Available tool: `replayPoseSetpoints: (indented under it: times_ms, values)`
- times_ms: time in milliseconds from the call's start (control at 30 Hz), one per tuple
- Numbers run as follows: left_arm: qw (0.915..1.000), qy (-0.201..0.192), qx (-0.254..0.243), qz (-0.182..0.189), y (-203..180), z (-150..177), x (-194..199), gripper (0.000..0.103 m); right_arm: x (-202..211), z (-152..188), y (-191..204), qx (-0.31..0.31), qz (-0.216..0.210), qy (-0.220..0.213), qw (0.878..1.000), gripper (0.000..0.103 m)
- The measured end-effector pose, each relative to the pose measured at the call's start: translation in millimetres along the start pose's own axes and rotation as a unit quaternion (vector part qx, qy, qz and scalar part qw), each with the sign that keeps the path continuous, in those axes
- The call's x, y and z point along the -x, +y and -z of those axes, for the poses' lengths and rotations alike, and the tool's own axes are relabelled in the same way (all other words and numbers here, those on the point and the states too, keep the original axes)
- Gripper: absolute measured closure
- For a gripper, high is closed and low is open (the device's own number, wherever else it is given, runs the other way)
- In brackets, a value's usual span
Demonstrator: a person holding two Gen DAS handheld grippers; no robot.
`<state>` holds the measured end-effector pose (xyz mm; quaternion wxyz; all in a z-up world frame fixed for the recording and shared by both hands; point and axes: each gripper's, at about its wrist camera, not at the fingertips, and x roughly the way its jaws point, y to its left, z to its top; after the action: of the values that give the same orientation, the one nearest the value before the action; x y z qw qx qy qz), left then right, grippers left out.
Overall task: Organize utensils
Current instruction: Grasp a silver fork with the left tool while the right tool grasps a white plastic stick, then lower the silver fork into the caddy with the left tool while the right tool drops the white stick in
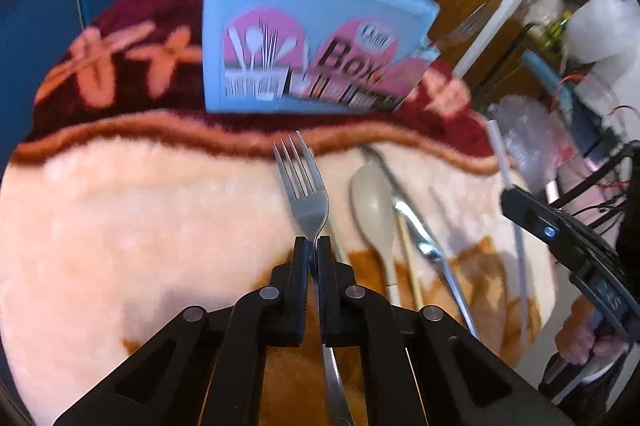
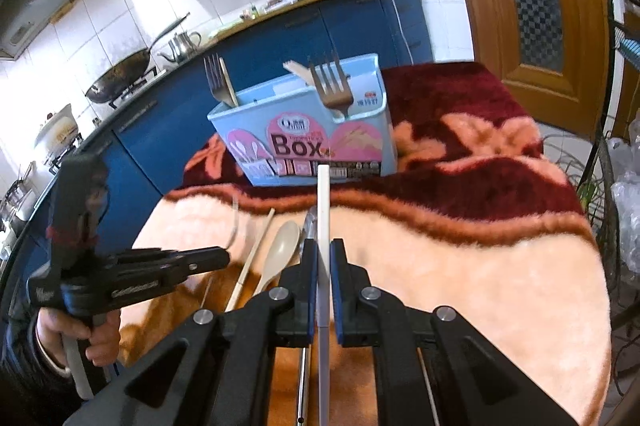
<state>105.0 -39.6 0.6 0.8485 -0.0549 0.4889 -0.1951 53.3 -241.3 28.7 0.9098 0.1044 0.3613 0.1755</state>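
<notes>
Jaws of left gripper clamp a fork; right gripper jaws clamp a white stick.

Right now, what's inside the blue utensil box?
The blue utensil box holds two forks and some pale sticks, heads up. Its walls hide everything lower down.

A glossy metal fork was seen over a fluffy, plush cloth blanket. A matt beige plastic-looking spoon and a smooth light-blue plastic box were shown.
</notes>
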Motion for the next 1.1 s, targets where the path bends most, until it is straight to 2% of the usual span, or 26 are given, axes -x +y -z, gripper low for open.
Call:
replayPoseSetpoints:
  times_ms: [67, 167, 267, 433, 600, 800, 933, 1100]
  values:
    - [0.9989, -0.045, -0.003, 0.014, -1, 6, 16, 0.100, 4, -1, 2, 0.004, 0.003, -0.016, 1.000, 0.095]
    - [0.9945, -0.103, -0.015, 0.011, -4, 8, 36, 0.100, 10, -5, 5, 0.012, 0.006, -0.044, 0.999, 0.095]
    - [0.9854, -0.169, -0.023, 0.011, -5, 4, 60, 0.100, 16, -10, 9, 0.019, 0.009, -0.071, 0.997, 0.095]
    - [0.9712, -0.236, -0.032, 0.010, -3, -19, 85, 0.100, 22, -21, 12, 0.026, 0.012, -0.111, 0.993, 0.095]
    - [0.9619, -0.271, -0.036, -0.005, 2, -52, 96, 0.100, 23, -36, 10, 0.025, 0.016, -0.142, 0.989, 0.095]
    - [0.9421, -0.332, -0.040, -0.026, 3, -93, 105, 0.100, 15, -62, 1, 0.019, 0.024, -0.163, 0.986, 0.095]
    - [0.9286, -0.365, -0.042, -0.050, 4, -119, 99, 0.100, 9, -83, -8, 0.014, 0.031, -0.176, 0.984, 0.095]
    - [0.9172, -0.391, -0.039, -0.068, 6, -137, 84, 0.100, 3, -116, -19, 0.007, 0.039, -0.206, 0.978, 0.095]
